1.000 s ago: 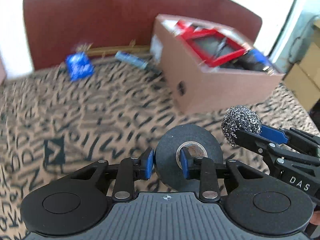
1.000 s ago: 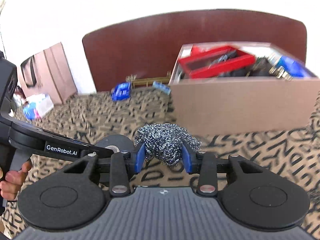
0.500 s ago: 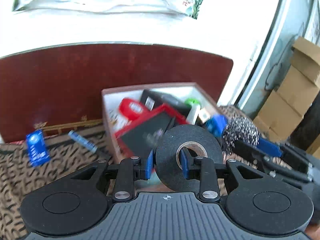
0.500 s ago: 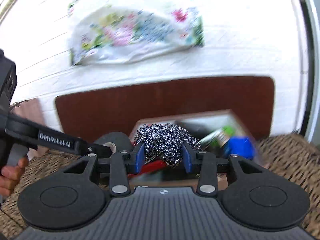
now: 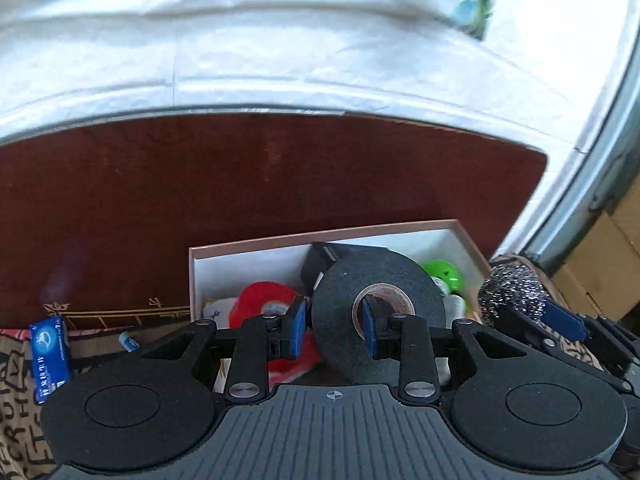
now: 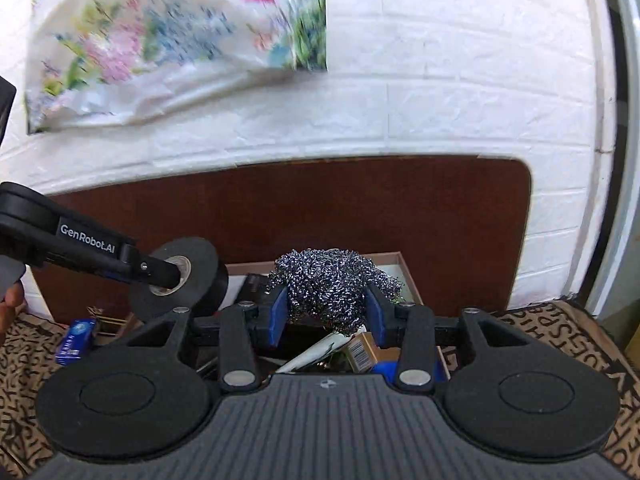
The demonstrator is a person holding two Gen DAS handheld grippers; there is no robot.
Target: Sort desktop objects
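My left gripper is shut on a black tape roll, one pad inside its core and the other on the outer face. It hangs over the open cardboard box. My right gripper holds a steel wool scrubber between its blue pads above the same box; its jaws are opening, and the pads still touch the scrubber. In the right wrist view the tape roll hangs to the left. In the left wrist view the scrubber is at the right.
The box holds a red tape roll, a green object and other items. A blue packet lies on the patterned cloth to the left. A dark red board stands behind, cardboard cartons at right.
Both grippers rose and travelled from the patterned cloth to above the box, carrying the tape roll and the scrubber. The right pads stand slightly wider apart.
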